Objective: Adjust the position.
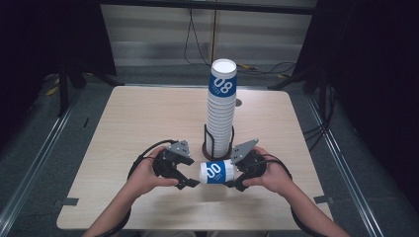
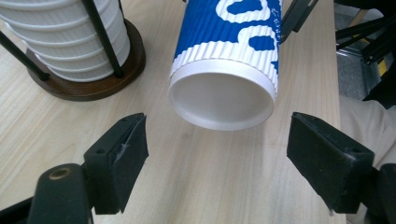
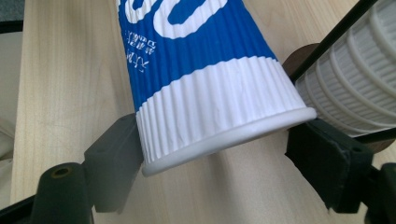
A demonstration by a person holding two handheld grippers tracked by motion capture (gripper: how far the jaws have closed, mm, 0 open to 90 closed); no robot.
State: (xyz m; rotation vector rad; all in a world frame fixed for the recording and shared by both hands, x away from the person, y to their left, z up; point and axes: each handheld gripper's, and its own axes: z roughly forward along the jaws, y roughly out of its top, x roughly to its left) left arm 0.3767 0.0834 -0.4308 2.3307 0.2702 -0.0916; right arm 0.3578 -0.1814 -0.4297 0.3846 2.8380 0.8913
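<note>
In the high view a single blue-and-white paper cup [image 1: 216, 172] lies on its side between the two hands, just in front of the tall stack of cups [image 1: 221, 111] standing in its wire holder [image 1: 217, 144] on the worktop [image 1: 133, 123]; its long axis runs left to right across the worktop, one end at the right gripper [image 1: 232, 183], the other facing the left gripper [image 1: 191, 182], which sits just beside it; the right gripper is the one on the cup.

In the left gripper view the cup's narrow base [image 2: 222, 102], a recessed white ring, points straight back at the camera; it hangs ahead of the jaws and midway between them, clear of the worktop, and both jaws stand well apart with nothing touching them; the coming move turns on this line-up, since the base lies dead ahead along the jaws' own axis, so a straight advance should bring the jaws round it.

In the right gripper view the wide rolled rim [image 3: 233, 135] is clamped between the jaws; the body tapers away from the camera, tilted to the left.
</note>
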